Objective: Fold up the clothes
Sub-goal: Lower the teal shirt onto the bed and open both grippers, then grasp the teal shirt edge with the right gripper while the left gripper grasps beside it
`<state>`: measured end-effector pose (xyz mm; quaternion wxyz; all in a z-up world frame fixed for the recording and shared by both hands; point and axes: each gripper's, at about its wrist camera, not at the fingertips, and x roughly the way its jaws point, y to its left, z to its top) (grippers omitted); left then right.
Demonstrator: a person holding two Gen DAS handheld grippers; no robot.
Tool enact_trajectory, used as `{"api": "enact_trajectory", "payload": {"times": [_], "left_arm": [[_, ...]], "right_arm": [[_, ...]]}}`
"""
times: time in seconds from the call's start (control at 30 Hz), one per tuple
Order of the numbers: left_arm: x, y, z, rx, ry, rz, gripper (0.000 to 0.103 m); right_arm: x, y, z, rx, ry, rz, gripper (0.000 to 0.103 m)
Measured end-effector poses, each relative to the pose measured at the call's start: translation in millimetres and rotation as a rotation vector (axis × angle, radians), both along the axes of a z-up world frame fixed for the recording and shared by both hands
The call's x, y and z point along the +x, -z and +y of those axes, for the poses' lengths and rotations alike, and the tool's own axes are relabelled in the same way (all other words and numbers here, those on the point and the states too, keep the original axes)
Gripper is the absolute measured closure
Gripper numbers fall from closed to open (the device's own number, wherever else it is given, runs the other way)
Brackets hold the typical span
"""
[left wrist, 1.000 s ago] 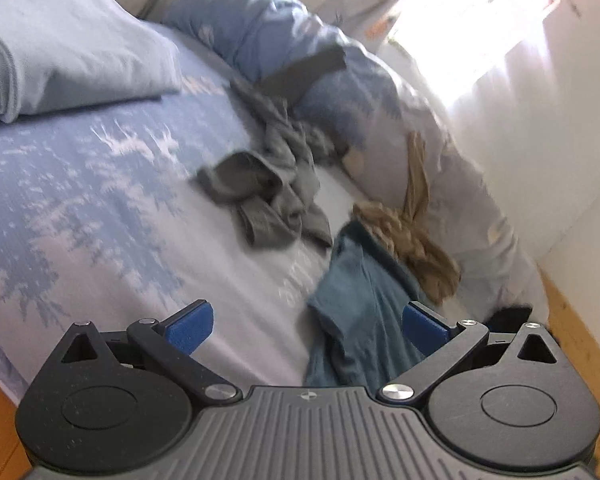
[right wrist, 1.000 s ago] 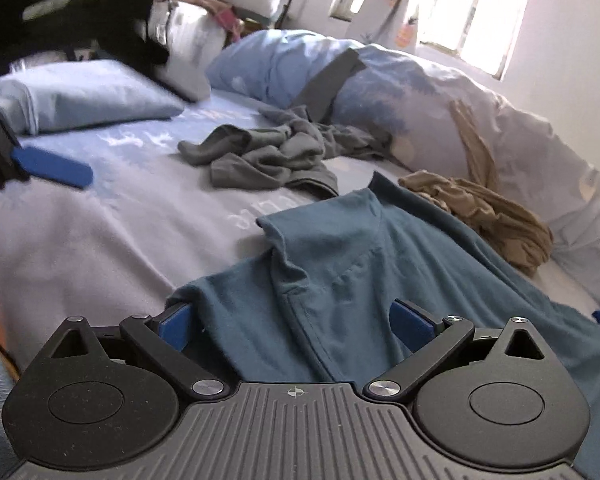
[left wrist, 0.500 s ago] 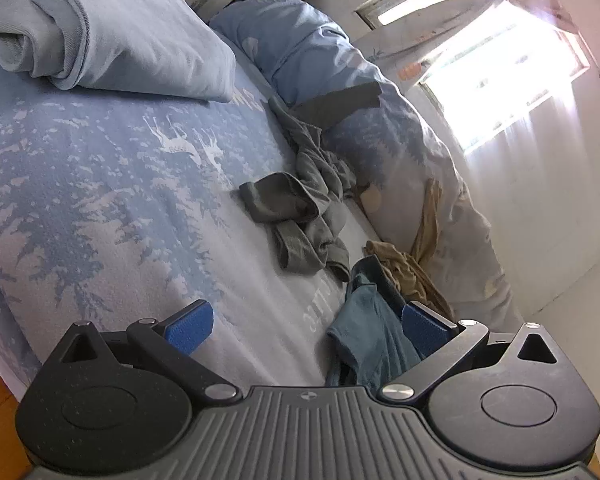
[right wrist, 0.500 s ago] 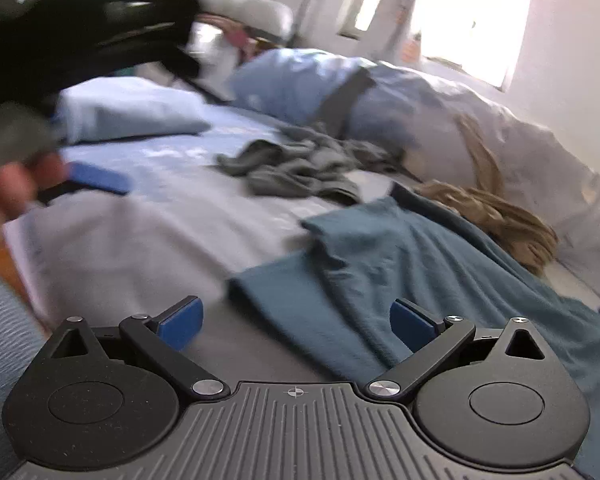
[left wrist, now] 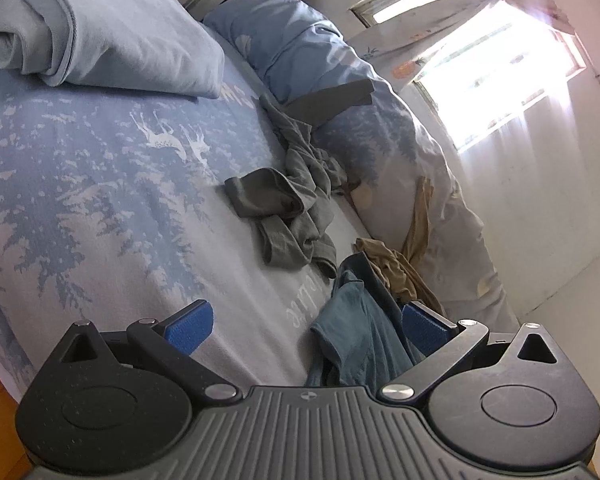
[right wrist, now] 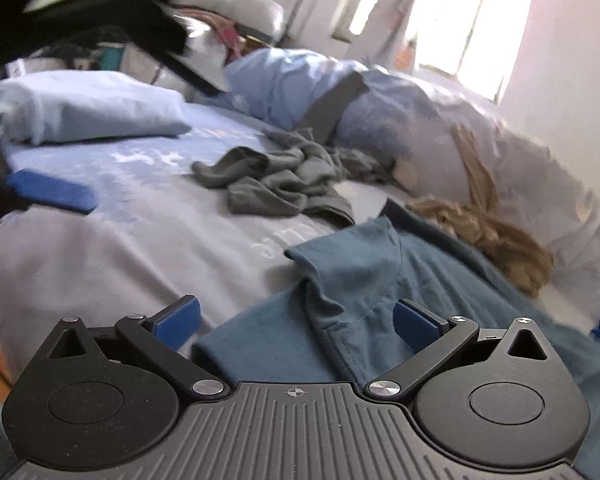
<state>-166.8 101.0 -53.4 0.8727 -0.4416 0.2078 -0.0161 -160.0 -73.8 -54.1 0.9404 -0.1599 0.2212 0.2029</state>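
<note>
Only on right wrist view, left gripper (right wrist: 40, 196) blurred; both grippers spread, right gripper (right wrist: 296, 322) over teal shirt (right wrist: 352, 280).

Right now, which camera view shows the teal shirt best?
The right wrist view: the teal shirt spreads wide there, its folds clear. The left wrist view shows only a narrow bunched strip, partly hidden by the left gripper.

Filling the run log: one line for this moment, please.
left gripper: open, empty | right gripper: open over teal shirt | grey garment: crumpled | nothing folded
</note>
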Motion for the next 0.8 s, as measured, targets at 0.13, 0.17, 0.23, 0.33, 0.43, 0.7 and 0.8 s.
{"api": "enact_trajectory", "payload": {"times": [0.13,0.17,0.23,0.33,0.43,0.7,0.8], "left_arm": [[1.7,-1.3,-2.3,0.01,0.031,-0.01,0.0],[2.4,-0.7,-1.4,0.005,0.033,-0.005,0.0],[3.8,0.7,1.7,-0.009,0.038,0.007,0.0],[15.7,-0.4,4.7,-0.022,0.087,0.037,0.0],[37.0,-5.6,-2.2,0.019,0.152,0.048,0.0],[148.7,-20.6,-50.5,0.112,0.366,0.087,0.0],[194.6,-12.3,-63.6,0.089,0.403,0.139,0.0]], "right_arm": [[25.9,3.7,-16.2,0.118,0.051,0.136,0.032],[28.7,4.3,-20.3,0.137,0.054,0.149,0.044],[28.9,3.0,-23.6,0.124,0.059,0.135,0.073],[33.0,-2.1,-35.4,0.15,0.065,0.144,0.087],[36.3,-11.1,-50.4,0.207,0.078,0.154,0.088],[39.1,-38.3,-115.7,0.464,0.135,0.186,0.088],[38.8,-41.5,-135.5,0.511,0.137,0.178,0.088]]}}
